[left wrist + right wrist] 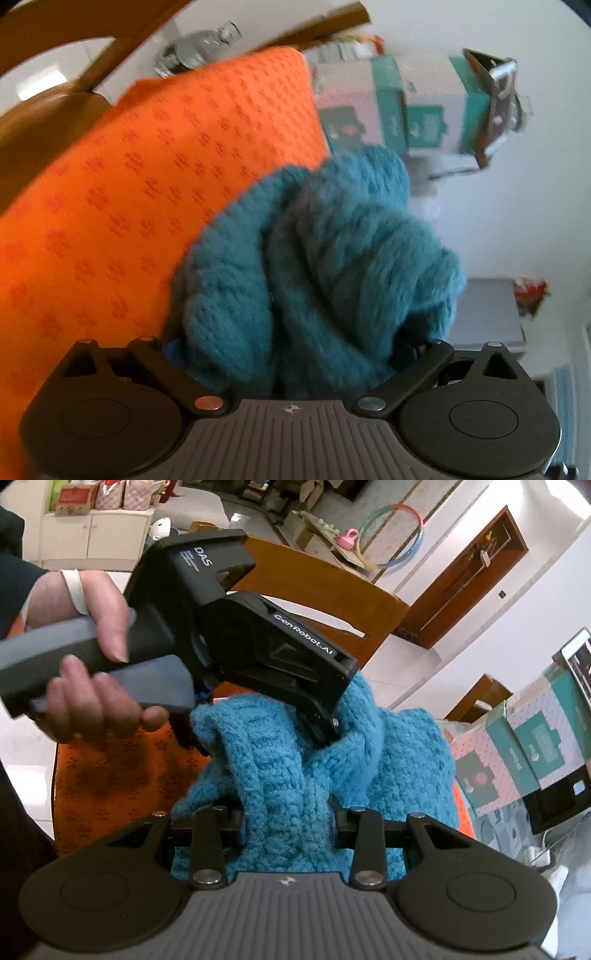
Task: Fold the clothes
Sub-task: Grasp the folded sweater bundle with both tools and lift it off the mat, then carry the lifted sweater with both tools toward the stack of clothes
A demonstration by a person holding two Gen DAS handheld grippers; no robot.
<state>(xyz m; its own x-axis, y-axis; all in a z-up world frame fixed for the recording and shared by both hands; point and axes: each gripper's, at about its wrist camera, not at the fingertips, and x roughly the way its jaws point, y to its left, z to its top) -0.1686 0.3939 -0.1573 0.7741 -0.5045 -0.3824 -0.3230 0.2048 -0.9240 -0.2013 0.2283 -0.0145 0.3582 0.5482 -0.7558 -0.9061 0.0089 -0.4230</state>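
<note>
A teal chunky-knit garment (314, 258) hangs bunched over an orange patterned cloth (110, 203). In the left wrist view the knit fills the space between the fingers of my left gripper (291, 332) and hides their tips; the gripper is shut on it. The right wrist view shows a fold of the same teal knit (280, 775) pinched in my right gripper (288, 819). Just beyond it, my left gripper (258, 734) is held by a person's hand (92, 672) and bites into the top of the knit.
The orange cloth (110, 775) lies in front of a wooden chair back (314, 583). Teal and pink cartons (535, 738) are stacked to the right. A clear bottle (195, 48) sits behind the cloth. A hoop (391, 535) leans by the far wall.
</note>
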